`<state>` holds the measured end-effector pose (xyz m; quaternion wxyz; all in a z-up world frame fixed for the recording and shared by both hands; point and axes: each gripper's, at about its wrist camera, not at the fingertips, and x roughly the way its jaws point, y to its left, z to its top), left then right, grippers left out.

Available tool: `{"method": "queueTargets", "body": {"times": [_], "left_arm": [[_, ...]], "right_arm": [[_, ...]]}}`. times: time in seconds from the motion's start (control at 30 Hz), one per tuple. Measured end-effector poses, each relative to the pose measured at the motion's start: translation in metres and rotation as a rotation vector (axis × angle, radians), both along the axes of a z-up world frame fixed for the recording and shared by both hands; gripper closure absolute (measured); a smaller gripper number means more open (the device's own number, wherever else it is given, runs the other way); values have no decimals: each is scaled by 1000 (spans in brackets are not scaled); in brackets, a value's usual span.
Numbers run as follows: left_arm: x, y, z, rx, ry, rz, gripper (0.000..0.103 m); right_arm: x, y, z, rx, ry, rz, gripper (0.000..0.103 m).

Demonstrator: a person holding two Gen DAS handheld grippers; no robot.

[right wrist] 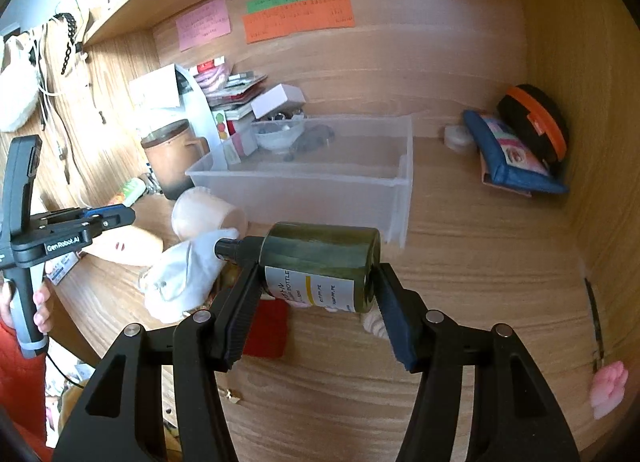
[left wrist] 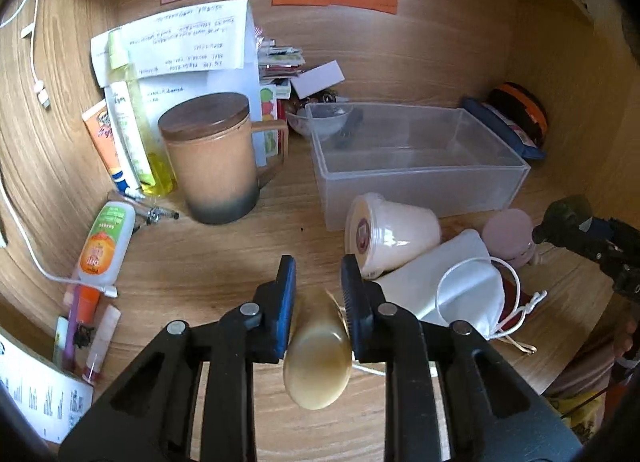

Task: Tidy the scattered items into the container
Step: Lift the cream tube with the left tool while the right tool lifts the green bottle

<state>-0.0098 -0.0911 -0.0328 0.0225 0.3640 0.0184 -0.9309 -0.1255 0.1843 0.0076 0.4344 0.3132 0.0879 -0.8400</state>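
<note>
My left gripper (left wrist: pixel 319 266) is shut on a smooth amber oval object (left wrist: pixel 318 354), held above the wooden desk. My right gripper (right wrist: pixel 316 268) is shut on a dark green bottle (right wrist: pixel 320 254) with a white label, which lies crosswise between the pads. The clear plastic container (left wrist: pixel 420 181) (right wrist: pixel 320 189) stands just beyond both grippers. In front of it lie a sealed pale cup (left wrist: pixel 392 234) (right wrist: pixel 208 213) on its side, a white drawstring pouch (left wrist: pixel 452 286) (right wrist: pixel 188 270) and a pink round item (left wrist: pixel 506 229). The right wrist view shows the left gripper (right wrist: pixel 120 217) at the far left, held by a hand.
A lidded brown mug (left wrist: pixel 212 157) and several tubes (left wrist: pixel 128 133) crowd the left, with an orange-label bottle (left wrist: pixel 106 242) and a white cable. A blue pouch (right wrist: pixel 516 157) and a black-orange case (right wrist: pixel 536 121) sit back right. Wooden walls close the alcove. A pink toy (right wrist: pixel 608 386) lies near right.
</note>
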Motion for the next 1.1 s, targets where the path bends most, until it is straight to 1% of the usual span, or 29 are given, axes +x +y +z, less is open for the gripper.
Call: {"method": "queueTargets", "body": {"times": [0.07, 0.13, 0.17, 0.2, 0.23, 0.27, 0.33, 0.37, 0.5, 0.6, 0.7, 0.77, 0.83, 0.87, 0.97, 1.0, 1.03, 1.07, 1.1], "left_arm": [[-1, 0, 0, 15, -3, 8, 81], [-2, 0, -5, 32, -19, -4, 81], [-4, 0, -9, 24, -29, 11, 81], [-7, 0, -15, 24, -50, 50, 82], [-11, -2, -24, 38, -74, 60, 92], [-15, -5, -31, 48, -96, 71, 97], [-19, -8, -37, 68, -95, 84, 101], [-20, -9, -37, 63, -93, 97, 102], [-20, -5, -36, 41, -104, 78, 102], [-10, -9, -29, 72, -115, 71, 99], [10, -11, -21, 84, -114, 65, 85], [22, -9, -21, 63, -123, 90, 53], [36, -7, -25, 33, -139, 113, 42], [41, -6, -28, 34, -155, 122, 42], [55, -5, -41, 99, -210, 122, 42], [56, -4, -45, 107, -224, 123, 42], [57, -2, -51, 115, -235, 123, 42], [58, 1, -56, 121, -251, 122, 45], [59, 4, -58, 100, -237, 129, 45]], "right_arm": [[-1, 0, 1, -2, -2, 7, 49], [-1, 0, 2, 0, -1, 9, 49], [-1, -1, 2, 1, 0, 9, 49], [-1, -1, 2, 1, 0, 12, 49], [-1, -1, 2, 0, -3, 16, 49], [-2, -1, 2, -4, -7, 18, 49], [-2, -1, 1, -6, -15, 20, 49], [-2, -2, 0, -5, -18, 20, 49], [-2, -3, 0, 7, -15, 23, 49], [0, -3, 2, 9, 0, 23, 49], [-1, -2, 3, 1, -6, 29, 49], [-2, -2, 2, -3, -11, 31, 49], [-3, -3, 1, -5, -17, 34, 49], [-4, -3, 0, -8, -22, 35, 49], [-7, -2, -1, -25, -40, 41, 49], [-8, -2, -1, -29, -44, 43, 49], [-8, -1, -1, -31, -44, 46, 49], [-7, -1, -1, -33, -44, 50, 49], [-6, -2, 0, -34, -43, 53, 49]]}}
